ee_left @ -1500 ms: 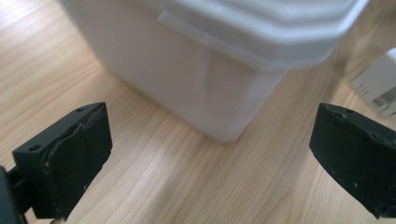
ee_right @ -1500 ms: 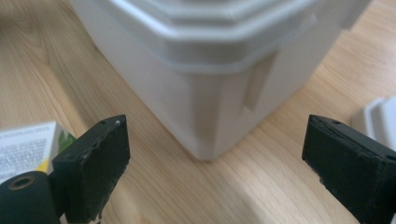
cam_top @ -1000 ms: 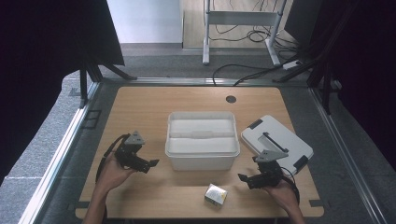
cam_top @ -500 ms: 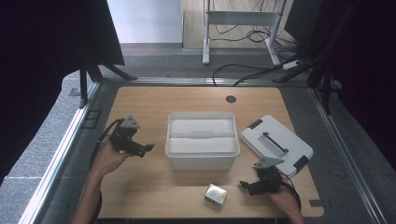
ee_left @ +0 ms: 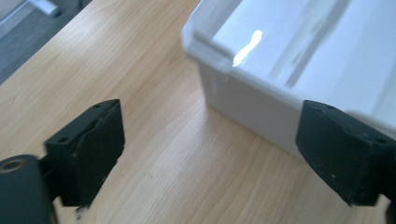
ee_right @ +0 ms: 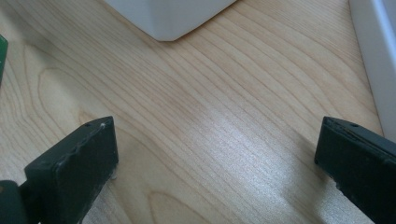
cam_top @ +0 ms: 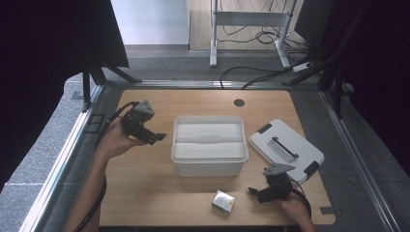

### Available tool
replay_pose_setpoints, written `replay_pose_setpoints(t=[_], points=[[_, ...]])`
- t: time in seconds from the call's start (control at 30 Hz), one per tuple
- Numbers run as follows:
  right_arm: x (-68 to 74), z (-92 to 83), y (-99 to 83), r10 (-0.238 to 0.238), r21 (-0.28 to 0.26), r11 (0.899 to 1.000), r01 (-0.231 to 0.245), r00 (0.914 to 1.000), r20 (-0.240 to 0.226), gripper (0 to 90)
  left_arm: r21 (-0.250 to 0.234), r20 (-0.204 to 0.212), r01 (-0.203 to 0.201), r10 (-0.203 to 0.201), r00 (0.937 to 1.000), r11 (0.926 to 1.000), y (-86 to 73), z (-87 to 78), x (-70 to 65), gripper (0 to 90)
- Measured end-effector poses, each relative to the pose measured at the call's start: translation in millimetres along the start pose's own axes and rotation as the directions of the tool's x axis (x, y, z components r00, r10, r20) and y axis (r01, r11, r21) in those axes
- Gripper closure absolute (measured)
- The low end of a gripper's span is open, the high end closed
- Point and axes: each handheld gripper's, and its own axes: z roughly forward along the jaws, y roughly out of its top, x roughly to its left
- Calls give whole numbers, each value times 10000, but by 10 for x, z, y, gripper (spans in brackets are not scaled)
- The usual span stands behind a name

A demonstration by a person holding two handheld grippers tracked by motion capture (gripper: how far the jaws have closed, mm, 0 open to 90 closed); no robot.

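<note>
At mid-table, a white open bin, its lid beside; left gripper and right gripper both spread, empty.

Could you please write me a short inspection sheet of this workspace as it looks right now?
Surface: wooden table, with a round hole near the far edge.
Job's things: open white tub at centre; its lid flat on the table to the right; a small shiny box near the front edge.
Clutter: nothing seen.
Grippers: left gripper open, left of the tub; right gripper open, right of the box.
Cables: one trails from each gripper; more on the floor beyond the table.
Surroundings: black curtains, a metal stand.
</note>
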Motion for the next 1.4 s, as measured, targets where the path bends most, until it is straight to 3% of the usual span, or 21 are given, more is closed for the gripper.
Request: replay_pose_setpoints(t=[0.07, 0.1, 0.17, 0.33, 0.53, 0.57, 0.63, 0.67, 0.7, 0.73, 0.8, 0.87, 0.97, 1.13, 1.17, 1.2, 1.3, 1.33, 1.4], points=[[-1, 3, 4, 34, -3, 10000, -34, 10000, 8, 0, -6, 148, -414, 414, 9990, 9991, 129, -7, -15, 138], [-1, 3, 4, 34, -3, 10000, -34, 10000, 8, 0, -6, 148, -414, 414, 9990, 9991, 129, -7, -15, 142], [-5, 11, 10, 66, -12, 10000, -66, 10000, 50, 0, -77, 297, -813, 815, 9962, 9967, 320, 8, -74, 146], [-8, 13, 14, 64, -2, 10000, -64, 10000, 44, 0, -64, 819, -1638, 1638, 9831, 9865, 602, 101, -185, 198], [-8, 14, 15, 65, 6, 10000, -65, 10000, 47, 0, 231, 1508, -2561, 2498, 9565, 9664, 871, 338, -334, 270], [-8, 14, 15, 65, 6, 10000, -65, 10000, 47, 0, 231, 1508, -2561, 2498, 9565, 9664, 871, 338, -334, 274], [-8, 14, 15, 63, 4, 10000, -63, 10000, 50, 0, 310, 1697, -2750, 2661, 9489, 9610, 944, 438, -377, 287], [-10, 14, 15, 39, 15, 10000, -39, 10000, 57, 0, 447, 1951, -2955, 2817, 9394, 9543, 1005, 546, -424, 323], [-10, 14, 15, 39, 15, 10000, -39, 10000, 57, 0, 447, 1951, -2955, 2817, 9394, 9543, 1005, 546, -424, 335], [-10, 15, 15, 27, 8, 10000, -27, 10000, 62, 0, 651, 2181, -3159, 2954, 9301, 9466, 1050, 656, -475, 359], [-10, 15, 14, 24, 5, 10000, -24, 10000, 64, 0, 805, 2388, -3297, 3029, 9226, 9406, 1082, 764, -520, 409], [-9, 15, 15, 48, -2, 10000, -48, 10000, 55, 0, 893, 2577, -3500, 3178, 9125, 9325, 1103, 859, -554, 477], [-9, 15, 15, 46, -2, 10000, -46, 10000, 55, 0, 1047, 2800, -3645, 3242, 9036, 9253, 1118, 960, -574, 586], [-9, 15, 15, 46, -3, 10000, -46, 10000, 56, 0, 1122, 3322, -3988, 3439, 8783, 9102, 1108, 1036, -557, 733], [-9, 15, 15, 46, -2, 10000, -46, 10000, 55, 0, 1122, 3322, -3988, 3439, 8783, 9102, 1108, 1036, -557, 751], [-9, 15, 15, 45, -4, 10000, -45, 10000, 55, 0, 1213, 3498, -4158, 3532, 8677, 9013, 1096, 1068, -570, 775], [-8, 15, 15, 57, 4, 10000, -57, 10000, 51, 0, 1251, 3555, -4224, 3569, 8639, 8978, 1086, 1094, -577, 848], [-7, 14, 14, 70, 13, 10000, -70, 10000, 43, 0, 1128, 3743, -4326, 3651, 8524, 8945, 1084, 1102, -573, 872], [-7, 14, 14, 70, 12, 10000, -70, 10000, 43, 0, 1080, 3806, -4441, 3757, 8450, 8895, 1087, 1102, -567, 885]])
